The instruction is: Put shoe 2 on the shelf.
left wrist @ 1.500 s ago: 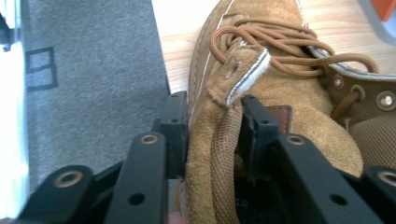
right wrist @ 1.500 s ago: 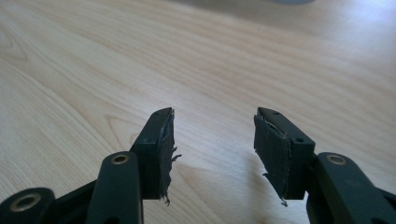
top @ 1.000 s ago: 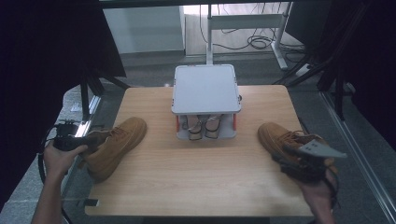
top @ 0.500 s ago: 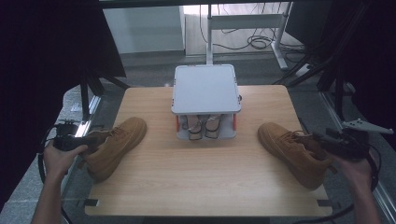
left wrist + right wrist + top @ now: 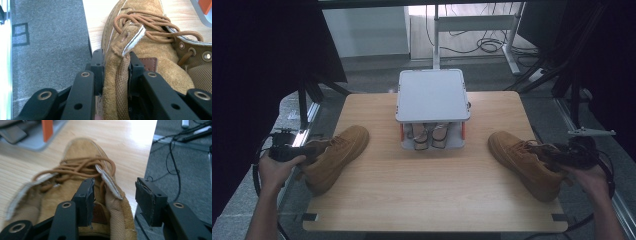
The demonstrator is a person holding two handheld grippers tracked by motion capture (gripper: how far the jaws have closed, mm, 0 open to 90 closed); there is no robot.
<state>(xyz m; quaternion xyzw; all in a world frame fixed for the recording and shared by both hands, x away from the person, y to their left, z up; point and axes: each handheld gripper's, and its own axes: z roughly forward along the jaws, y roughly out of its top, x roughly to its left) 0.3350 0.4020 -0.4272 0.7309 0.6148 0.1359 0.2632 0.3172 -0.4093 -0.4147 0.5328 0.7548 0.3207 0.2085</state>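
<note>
My right gripper (image 5: 113,200) has slid out to the side of the table, back by the heel of the right boot (image 5: 524,162). A second ago it sat over the middle of that boot. Its jaws have just been closing, but they are not pinching yet; one jaw is inside the collar and one is outside. I think it is about to grab. My left gripper (image 5: 113,72) has stayed put, squeezed on the collar of the left boot (image 5: 334,155). Both boots lie on the table (image 5: 432,195), one each side of the rack (image 5: 432,95).
</note>
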